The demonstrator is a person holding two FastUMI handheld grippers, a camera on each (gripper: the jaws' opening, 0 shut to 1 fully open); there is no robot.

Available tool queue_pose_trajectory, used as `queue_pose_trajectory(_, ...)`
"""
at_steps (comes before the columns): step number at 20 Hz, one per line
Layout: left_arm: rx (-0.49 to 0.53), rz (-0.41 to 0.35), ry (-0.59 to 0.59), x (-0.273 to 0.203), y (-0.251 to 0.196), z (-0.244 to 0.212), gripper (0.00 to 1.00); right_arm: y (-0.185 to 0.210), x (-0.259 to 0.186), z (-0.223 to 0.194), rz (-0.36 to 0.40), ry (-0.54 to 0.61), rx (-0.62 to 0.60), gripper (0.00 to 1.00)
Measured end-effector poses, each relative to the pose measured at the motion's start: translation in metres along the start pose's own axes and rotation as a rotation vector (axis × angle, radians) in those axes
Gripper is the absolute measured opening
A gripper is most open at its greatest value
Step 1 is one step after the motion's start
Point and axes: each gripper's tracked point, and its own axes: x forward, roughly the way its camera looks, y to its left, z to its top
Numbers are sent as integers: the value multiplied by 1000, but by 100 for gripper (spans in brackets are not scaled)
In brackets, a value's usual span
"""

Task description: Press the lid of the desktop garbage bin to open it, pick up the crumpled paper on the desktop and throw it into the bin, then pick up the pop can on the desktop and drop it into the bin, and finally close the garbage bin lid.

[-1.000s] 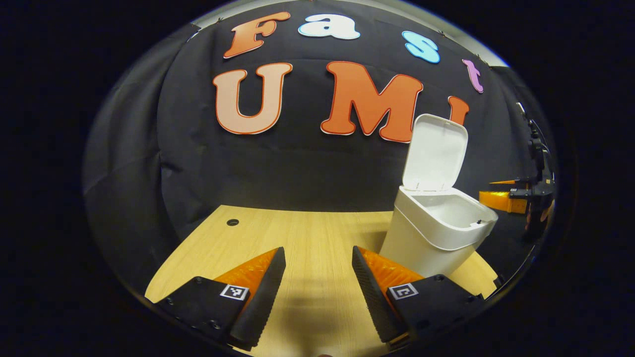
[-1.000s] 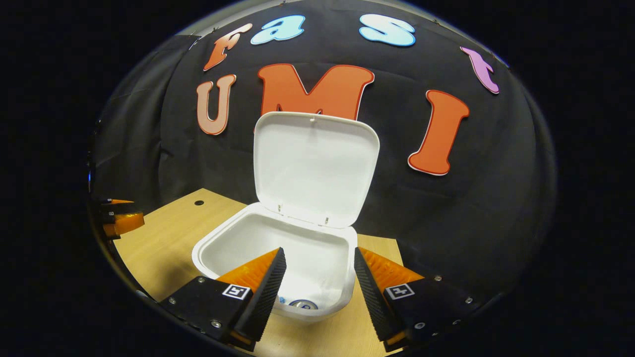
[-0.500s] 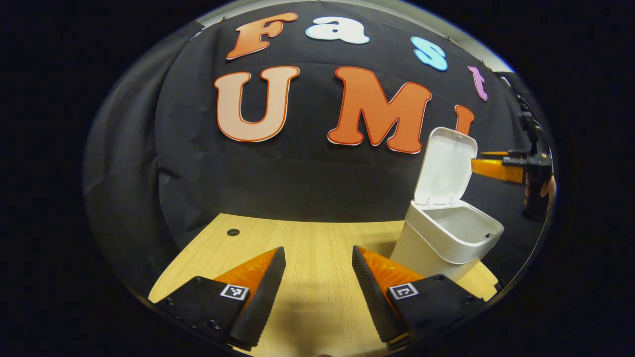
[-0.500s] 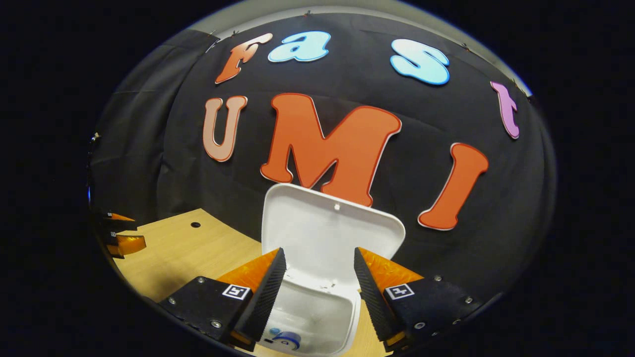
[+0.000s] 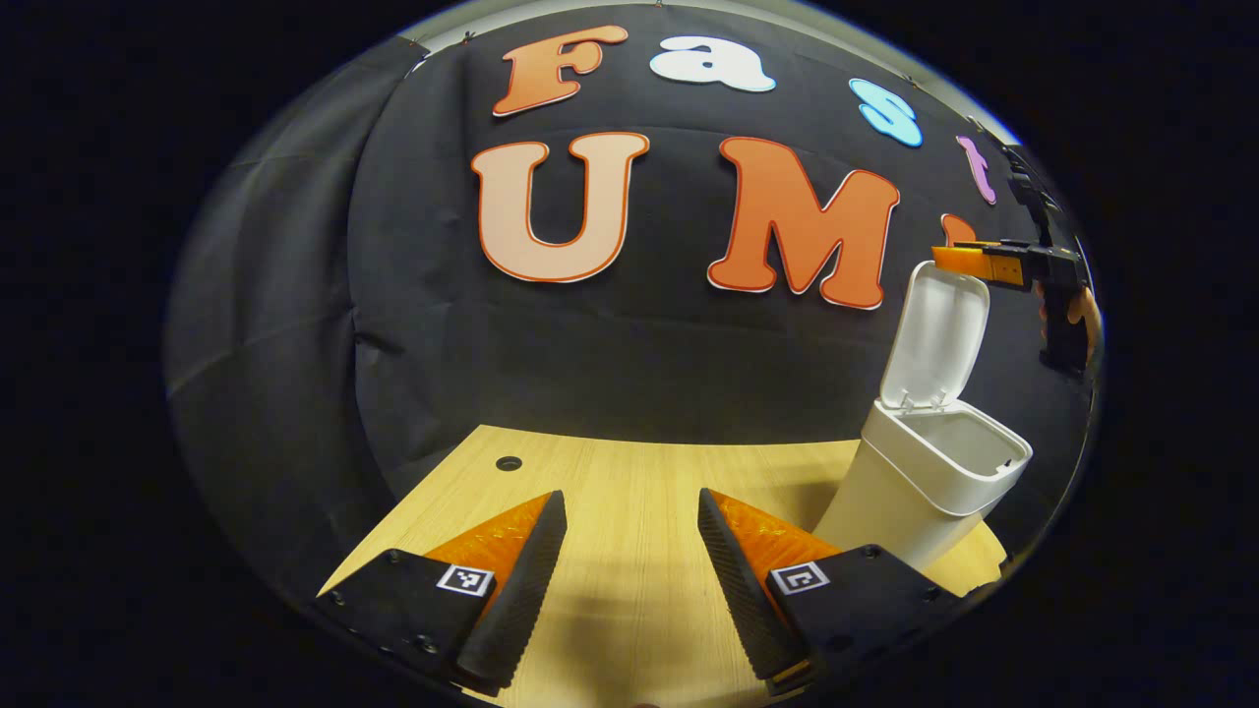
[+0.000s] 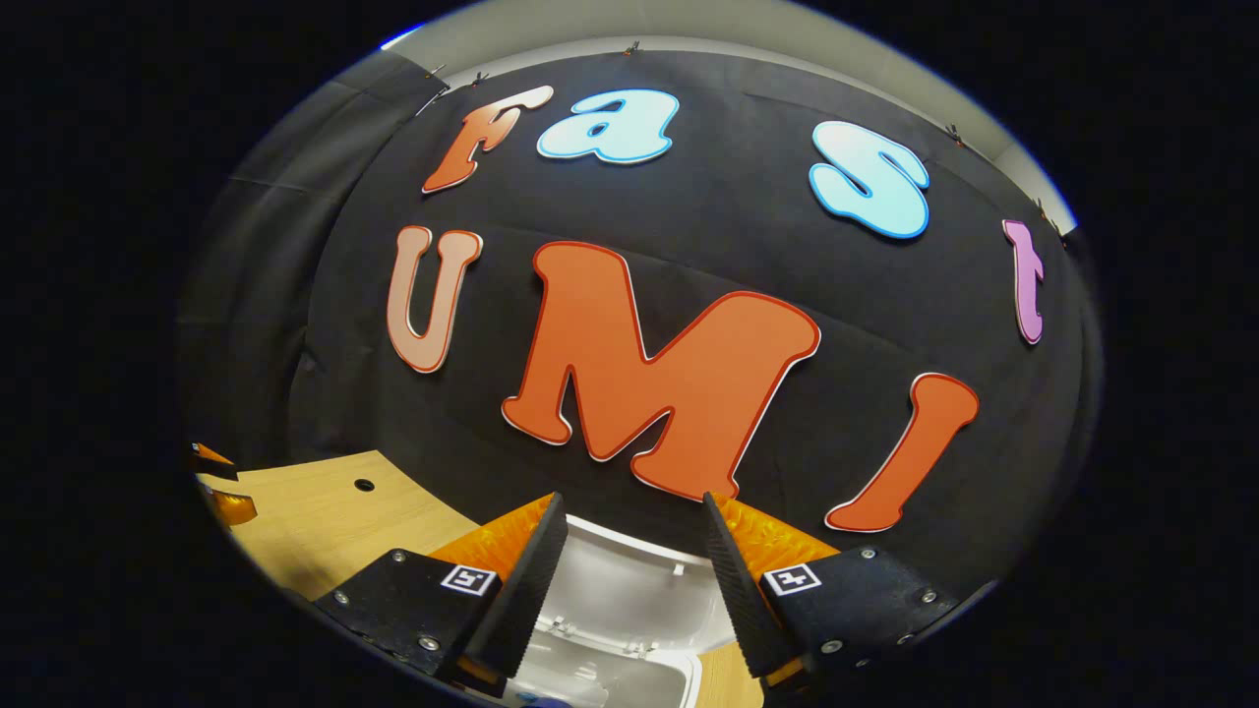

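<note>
Two grippers were in use, w/ one bin, one lid, one table. The left gripper point(image 5: 629, 580) hovered low over the wooden table point(image 5: 629, 482), its two fingers spread wide apart w/ nothing between them, only bare tabletop. One small round hole point(image 5: 509, 462) was in the table toward the far left.

One white garbage bin point(image 5: 920, 492) stood on the right side of the table, near its right edge. Its lid point(image 5: 934, 334) was raised, almost upright, hinged at the far side, so the bin mouth was uncovered.

In the left gripper view the right gripper point(image 5: 974, 262) was seen far right, held by a hand point(image 5: 1080, 313), w/ its fingertips just at the top edge of the lid; I cannot tell if they touched it.

In the right gripper view the right gripper point(image 6: 629, 580) had also its two fingers apart, holding nothing, and was above the lid point(image 6: 629, 600), approx. centred on it. The bin rim point(image 6: 679, 678) was at the bottom. At the far left of this view the left gripper point(image 6: 221, 487) was partly visible over the table point(image 6: 334, 521).

Paper & can: not clear in these views, so I leave their place unsaid.
</note>
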Motion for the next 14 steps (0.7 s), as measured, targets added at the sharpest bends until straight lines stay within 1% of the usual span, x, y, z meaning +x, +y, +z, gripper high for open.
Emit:
queue_pose_trajectory(3,-18,21,9,2,12,-6,87,-2,9,1,-5,12,7,83)
queue_pose_trajectory(4,-22,22,9,4,13,-6,85,-2,10,5,-6,6,16,83)
queue_pose_trajectory(6,-28,19,10,3,14,-7,85,-6,11,13,-11,-10,22,83)
queue_pose_trajectory(7,-31,17,9,4,12,-8,87,-7,13,14,-13,-6,16,83)
queue_pose_trajectory(9,-33,13,8,4,12,-8,87,-8,16,10,-18,11,3,83)
queue_pose_trajectory(10,-32,12,3,3,12,-6,87,-6,19,1,-7,36,2,83)
queue_pose_trajectory(12,-20,18,-5,1,13,-4,87,-3,17,-1,12,57,55,84)
queue_pose_trajectory(13,-13,22,-11,-2,15,-2,87,0,20,-5,22,78,67,83)
queue_pose_trajectory(14,-11,24,-13,-3,15,-2,87,0,18,-6,22,75,75,84)
